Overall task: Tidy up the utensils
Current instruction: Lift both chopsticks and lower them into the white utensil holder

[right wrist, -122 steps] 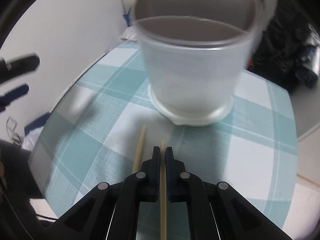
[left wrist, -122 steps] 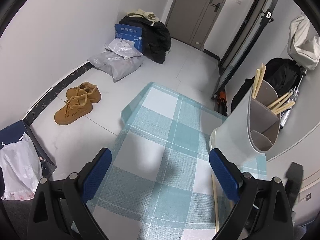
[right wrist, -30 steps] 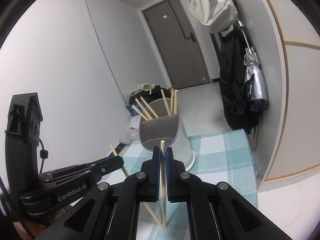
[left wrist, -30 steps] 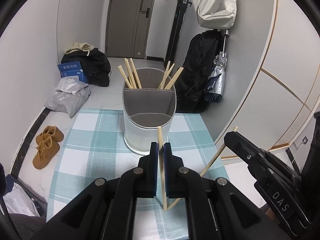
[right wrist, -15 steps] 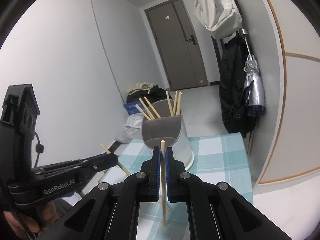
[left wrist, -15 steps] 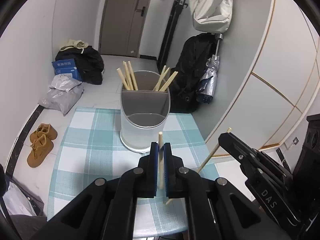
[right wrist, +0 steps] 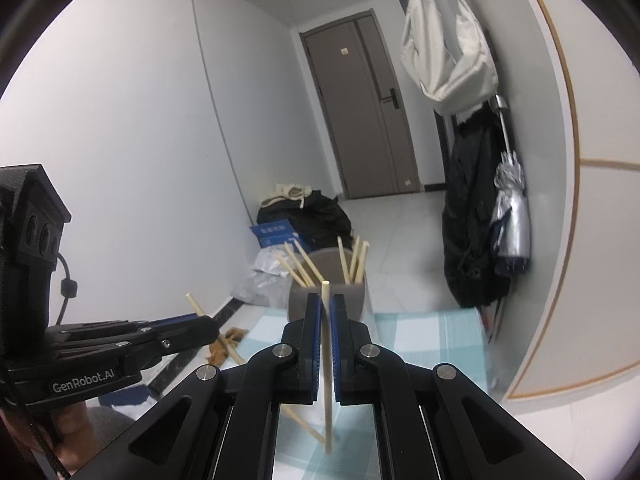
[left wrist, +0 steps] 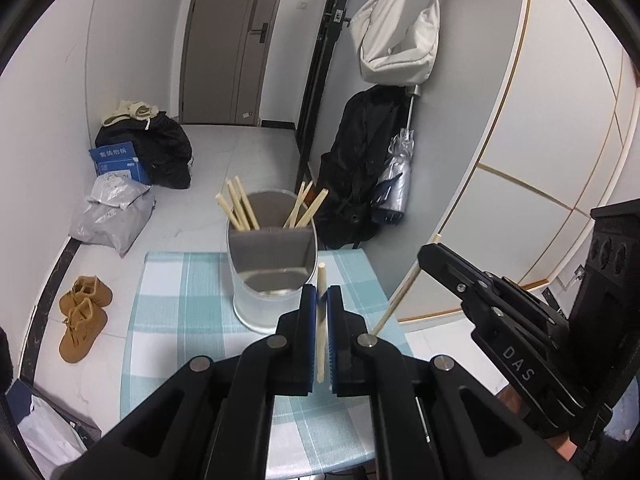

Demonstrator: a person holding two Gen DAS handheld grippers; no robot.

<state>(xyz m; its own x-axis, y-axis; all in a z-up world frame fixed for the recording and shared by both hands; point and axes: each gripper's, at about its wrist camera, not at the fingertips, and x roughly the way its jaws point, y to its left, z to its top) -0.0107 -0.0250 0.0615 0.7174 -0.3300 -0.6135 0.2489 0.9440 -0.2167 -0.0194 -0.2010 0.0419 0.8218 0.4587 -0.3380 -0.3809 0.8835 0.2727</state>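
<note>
One chopstick [left wrist: 321, 320] is held upright between the closed pads of the left gripper [left wrist: 319, 308]; a second chopstick [right wrist: 327, 360] is clamped likewise in the right gripper [right wrist: 327, 320]. Both grippers are raised above the checked table [left wrist: 180, 300]. The divided utensil holder [left wrist: 272, 276] stands ahead and below, at the table's far side, with chopsticks already in its far compartments. The holder lies slightly left of the left gripper, which is judged the nearer. Both held sticks run near-vertical, suited to a downward insertion.

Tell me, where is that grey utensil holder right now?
The utensil holder stands at the far middle of the checked table, just beyond the left gripper, with chopsticks in its back compartments.
</note>
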